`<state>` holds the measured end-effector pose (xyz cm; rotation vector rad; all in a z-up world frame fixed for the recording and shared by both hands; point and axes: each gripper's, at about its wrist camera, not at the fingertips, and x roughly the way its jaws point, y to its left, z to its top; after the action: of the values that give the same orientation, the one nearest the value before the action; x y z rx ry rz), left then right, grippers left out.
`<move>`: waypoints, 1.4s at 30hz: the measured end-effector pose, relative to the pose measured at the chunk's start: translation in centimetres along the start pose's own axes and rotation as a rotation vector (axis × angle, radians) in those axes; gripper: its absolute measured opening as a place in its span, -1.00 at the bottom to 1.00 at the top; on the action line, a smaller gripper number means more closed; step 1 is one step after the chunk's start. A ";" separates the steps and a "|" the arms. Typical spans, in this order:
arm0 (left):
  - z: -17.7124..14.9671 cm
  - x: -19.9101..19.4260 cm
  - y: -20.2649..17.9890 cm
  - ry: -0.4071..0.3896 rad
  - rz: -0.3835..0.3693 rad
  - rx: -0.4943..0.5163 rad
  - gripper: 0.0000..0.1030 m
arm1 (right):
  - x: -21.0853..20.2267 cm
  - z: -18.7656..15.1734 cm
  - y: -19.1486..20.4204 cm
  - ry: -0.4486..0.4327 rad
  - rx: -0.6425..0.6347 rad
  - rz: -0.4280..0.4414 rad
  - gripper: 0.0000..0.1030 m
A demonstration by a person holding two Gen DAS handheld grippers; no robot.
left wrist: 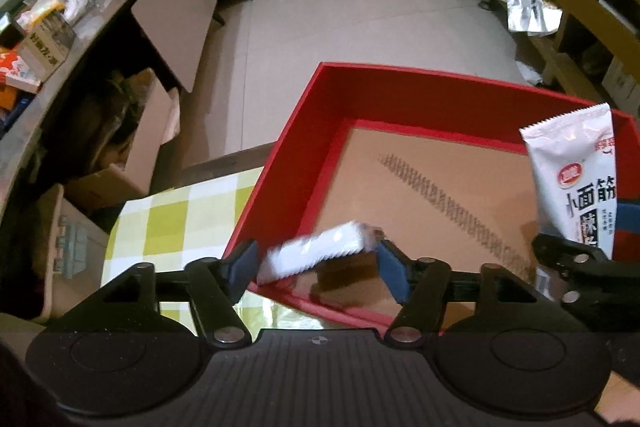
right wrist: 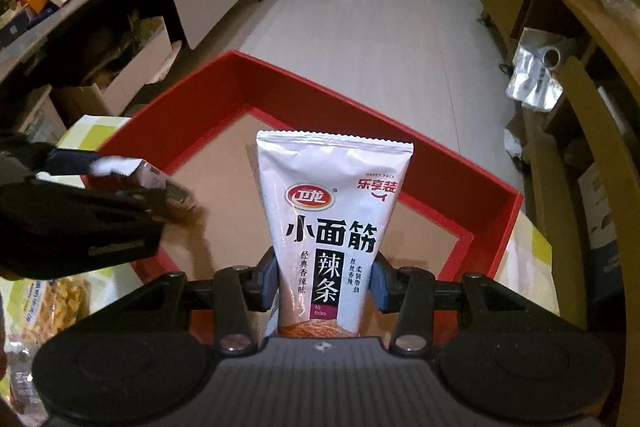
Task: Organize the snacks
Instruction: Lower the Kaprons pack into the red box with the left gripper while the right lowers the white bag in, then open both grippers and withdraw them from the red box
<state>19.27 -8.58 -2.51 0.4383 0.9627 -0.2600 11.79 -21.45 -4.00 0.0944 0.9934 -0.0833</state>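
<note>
Two grippers: left (left wrist: 316,267), right (right wrist: 324,285). One red box (right wrist: 440,163). Two white snack packs: a tall one (right wrist: 334,227) and a smaller, blurred one (left wrist: 316,253). Possibly one more snack bag (right wrist: 56,303) at the left edge.

We see a tabletop (left wrist: 176,215) covered in a yellow-green and white checked cloth. On it sits a red box (right wrist: 436,167), open at the top, its floor lined with brown card. Left of the box, in the right wrist view, a clear bag of yellowish snacks (right wrist: 60,303) lies on the cloth.
</note>
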 end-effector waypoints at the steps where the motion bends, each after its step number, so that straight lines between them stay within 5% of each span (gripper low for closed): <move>1: -0.2 0.1 0.1 0.008 0.000 0.001 0.40 | 0.2 -0.1 0.0 0.009 -0.004 -0.005 0.00; 13: -3.1 -1.2 0.0 0.053 -0.007 0.010 0.45 | 0.9 -0.6 0.5 0.052 -0.067 -0.068 0.01; 23: -3.2 -5.4 1.5 -0.045 -0.048 -0.114 0.69 | -3.3 0.1 0.9 -0.080 -0.080 -0.085 0.24; 33: -4.8 -6.5 2.7 -0.015 -0.063 -0.176 0.69 | -5.9 -1.4 1.4 -0.047 -0.111 -0.092 0.24; 42: -8.4 -8.0 2.3 0.018 -0.077 -0.131 0.69 | -7.6 -5.4 3.8 0.012 -0.163 -0.075 0.25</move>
<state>9.66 -2.47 0.56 0.2848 1.0090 -0.2609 3.55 -16.88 -0.38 -0.0920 1.0120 -0.0699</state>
